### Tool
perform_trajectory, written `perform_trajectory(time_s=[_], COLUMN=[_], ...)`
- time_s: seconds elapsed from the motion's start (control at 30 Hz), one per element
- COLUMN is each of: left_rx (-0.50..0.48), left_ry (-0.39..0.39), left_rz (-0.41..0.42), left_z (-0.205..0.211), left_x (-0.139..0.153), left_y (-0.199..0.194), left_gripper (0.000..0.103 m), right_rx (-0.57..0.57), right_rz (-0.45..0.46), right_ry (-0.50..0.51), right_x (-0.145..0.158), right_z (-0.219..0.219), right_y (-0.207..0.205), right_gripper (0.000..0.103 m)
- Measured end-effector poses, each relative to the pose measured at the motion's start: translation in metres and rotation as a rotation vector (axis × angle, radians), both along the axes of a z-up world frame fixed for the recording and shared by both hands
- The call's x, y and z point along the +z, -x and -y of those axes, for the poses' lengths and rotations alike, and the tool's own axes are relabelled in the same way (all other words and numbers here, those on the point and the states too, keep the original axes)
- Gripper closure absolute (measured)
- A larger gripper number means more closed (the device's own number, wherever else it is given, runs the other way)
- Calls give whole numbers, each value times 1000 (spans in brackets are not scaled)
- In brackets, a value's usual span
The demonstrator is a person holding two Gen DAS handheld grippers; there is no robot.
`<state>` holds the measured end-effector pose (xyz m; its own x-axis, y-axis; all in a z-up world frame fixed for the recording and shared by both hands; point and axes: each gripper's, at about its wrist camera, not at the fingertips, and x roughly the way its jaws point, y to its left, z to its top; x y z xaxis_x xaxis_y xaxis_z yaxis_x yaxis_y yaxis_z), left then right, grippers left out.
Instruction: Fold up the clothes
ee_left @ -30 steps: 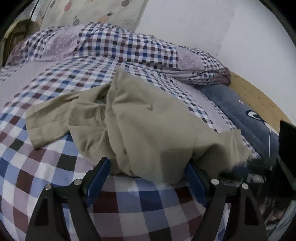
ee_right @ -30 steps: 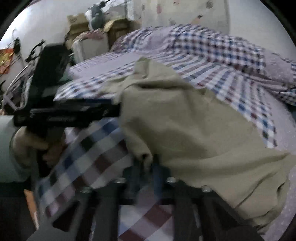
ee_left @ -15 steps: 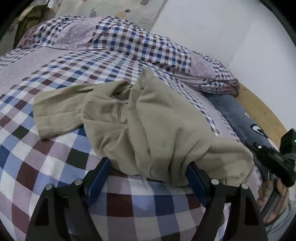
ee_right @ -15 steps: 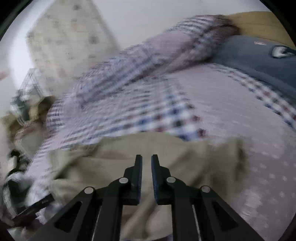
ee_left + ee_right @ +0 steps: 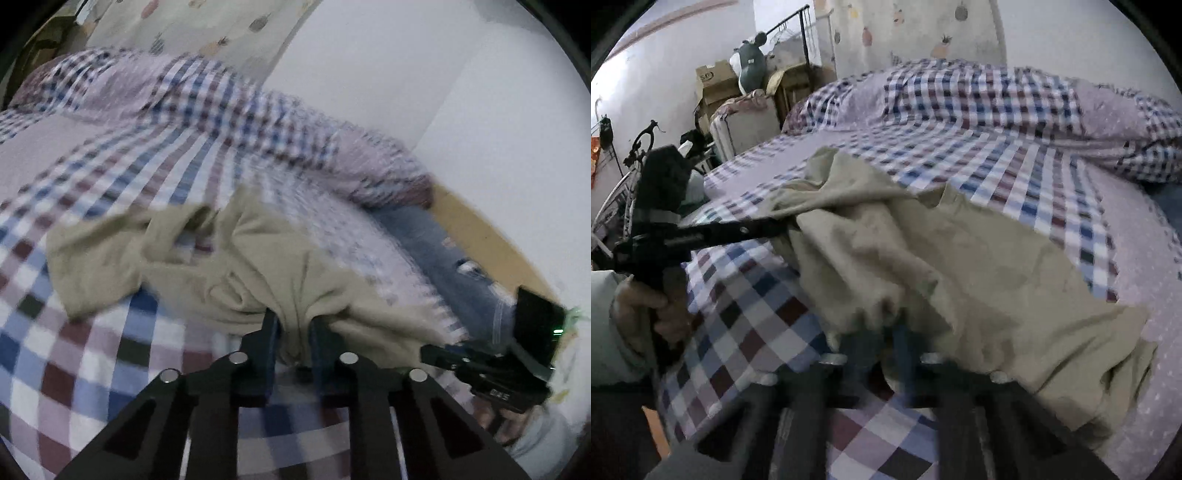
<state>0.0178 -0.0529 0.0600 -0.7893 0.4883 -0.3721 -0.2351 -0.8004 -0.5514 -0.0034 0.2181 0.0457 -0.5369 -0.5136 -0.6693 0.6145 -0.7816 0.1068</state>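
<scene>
A crumpled beige garment lies on the checked bed sheet, one part spread out to the left. My left gripper has a bunched fold of its near edge between the fingers, and its jaws are closing on it. In the right wrist view the same garment drapes over my right gripper, whose narrow jaws are closing on the hem; the fingertips are blurred and partly covered. The left gripper, held by a hand, reaches the garment from the left. The right gripper shows at the right edge.
A bunched checked duvet and pillows lie along the far side by the white wall. A blue pillow and the wooden bed frame are on the right. Cardboard boxes and a metal rack stand beyond the bed.
My left jaws went from wide apart around the garment's edge to pinched on a fold, and the gripper lifted. The right wrist view swung away, then back onto the garment.
</scene>
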Motion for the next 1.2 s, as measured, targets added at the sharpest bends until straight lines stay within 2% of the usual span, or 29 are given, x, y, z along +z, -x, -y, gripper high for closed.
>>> perform_trajectory(time_s=[0.13, 0.17, 0.23, 0.3, 0.33, 0.37, 0.4, 0.43, 0.47, 0.5, 0.53, 0.57, 0.6, 0.63, 0.67, 0.73, 0.97, 1.1, 1.2], left_rx=[-58, -62, 5, 95, 166, 235, 288, 329, 339, 336, 323, 304, 287, 279, 274, 246, 204, 195, 168], left_ry=[-179, -194, -162, -110, -68, -33, -23, -47, -84, -124, -147, -147, -123, -83, -55, -13, 45, 46, 22], left_rz=[-225, -264, -236, -169, -89, 5, 92, 172, 225, 262, 274, 265, 247, 223, 203, 178, 185, 184, 232], left_z=[21, 25, 36, 49, 57, 66, 75, 85, 90, 94, 95, 94, 91, 87, 83, 76, 80, 89, 89], left_x=[50, 61, 60, 48, 31, 13, -6, -23, -33, -41, -43, -40, -35, -28, -22, -13, -5, -12, -25], left_y=[-33, -39, -33, -21, -10, 1, 9, 16, 19, 22, 24, 24, 25, 23, 20, 15, -16, -49, -75], left_gripper=[95, 95, 94, 93, 91, 91, 91, 91, 91, 89, 79, 62, 53, 40, 37, 36, 36, 36, 36], right_rx=[39, 45, 51, -46, -95, -147, -234, -319, -400, -422, -430, -434, -404, -374, -349, -304, -296, -319, -326], right_rz=[-55, -75, -108, -115, -117, -118, -95, -71, -47, -17, -5, 5, -10, -26, -46, -82, -65, -79, -95], right_ry=[221, 285, 425, 498, 534, 563, 511, 458, 406, 383, 361, 340, 339, 339, 337, 339, 312, 321, 352], right_x=[48, 60, 80, 79, 78, 77, 65, 52, 40, 30, 25, 21, 23, 25, 29, 32, 32, 33, 38], right_z=[-24, -30, -44, -55, -60, -66, -66, -67, -68, -69, -68, -67, -65, -62, -61, -57, -47, -51, -54], right_y=[-13, -14, -17, -9, -5, -1, 7, 15, 23, 29, 31, 33, 32, 31, 27, 16, 2, -2, -7], right_gripper=[97, 97, 97, 97, 93, 78, 74, 73, 73, 73, 72, 72, 71, 64, 54, 48, 48, 48, 48])
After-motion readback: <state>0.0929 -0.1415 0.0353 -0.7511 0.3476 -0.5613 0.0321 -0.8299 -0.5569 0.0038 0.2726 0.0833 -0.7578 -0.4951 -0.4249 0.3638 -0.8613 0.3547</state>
